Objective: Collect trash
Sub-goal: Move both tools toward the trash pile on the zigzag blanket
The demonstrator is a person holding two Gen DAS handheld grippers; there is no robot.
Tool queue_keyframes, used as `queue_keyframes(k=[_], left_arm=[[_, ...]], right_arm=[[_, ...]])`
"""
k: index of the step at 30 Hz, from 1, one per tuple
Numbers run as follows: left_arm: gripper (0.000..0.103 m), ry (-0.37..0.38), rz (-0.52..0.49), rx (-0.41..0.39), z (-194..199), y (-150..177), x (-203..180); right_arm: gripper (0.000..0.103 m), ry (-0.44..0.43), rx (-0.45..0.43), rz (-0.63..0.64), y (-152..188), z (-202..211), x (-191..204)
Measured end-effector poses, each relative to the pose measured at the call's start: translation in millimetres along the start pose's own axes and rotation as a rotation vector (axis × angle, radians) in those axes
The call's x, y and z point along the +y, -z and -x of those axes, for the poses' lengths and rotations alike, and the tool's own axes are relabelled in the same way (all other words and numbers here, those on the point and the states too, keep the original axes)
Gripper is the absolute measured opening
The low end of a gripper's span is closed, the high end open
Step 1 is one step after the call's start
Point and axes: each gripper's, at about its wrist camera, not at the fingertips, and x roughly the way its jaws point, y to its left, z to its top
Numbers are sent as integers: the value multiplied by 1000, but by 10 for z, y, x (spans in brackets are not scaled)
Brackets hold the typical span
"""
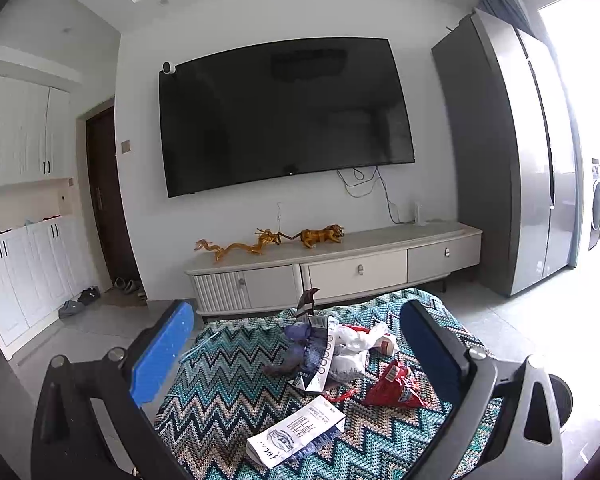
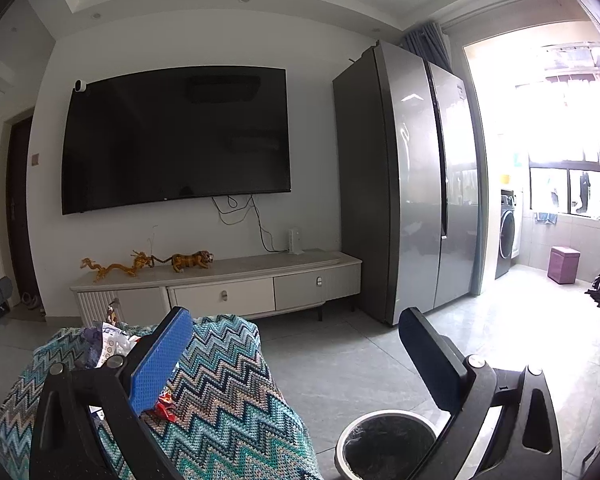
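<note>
Trash lies on a zigzag-patterned cloth (image 1: 228, 396): a white printed carton (image 1: 296, 432) nearest, a red wrapper (image 1: 394, 386), a dark blue-and-white snack bag (image 1: 316, 356) and crumpled white wrappers (image 1: 358, 344). My left gripper (image 1: 296, 344) is open and empty, its fingers either side of the pile, above it. My right gripper (image 2: 296, 344) is open and empty, over the cloth's right edge and the floor. A round bin with a dark liner (image 2: 386, 440) stands on the floor below the right gripper. The red wrapper (image 2: 164, 408) and snack bag (image 2: 108, 340) peek out behind its left finger.
A TV stand (image 1: 340, 264) with dragon and tiger figures stands behind the cloth-covered table, under a wall TV (image 1: 284, 116). A grey fridge (image 2: 412, 184) is at right, white cupboards (image 1: 24, 272) at left. Tiled floor (image 2: 380, 352) lies between.
</note>
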Motion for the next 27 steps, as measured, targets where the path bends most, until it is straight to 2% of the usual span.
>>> queue_keyframes(k=[8, 16, 27], left_arm=[[103, -4, 13, 35, -153, 14, 65], [103, 19, 8, 63, -308, -3, 27], [103, 27, 13, 108, -595, 80, 22]], right_arm=[[103, -25, 31, -21, 16, -104, -20], [103, -13, 43, -20, 20, -208, -15], [103, -63, 132, 30, 114, -509, 175]])
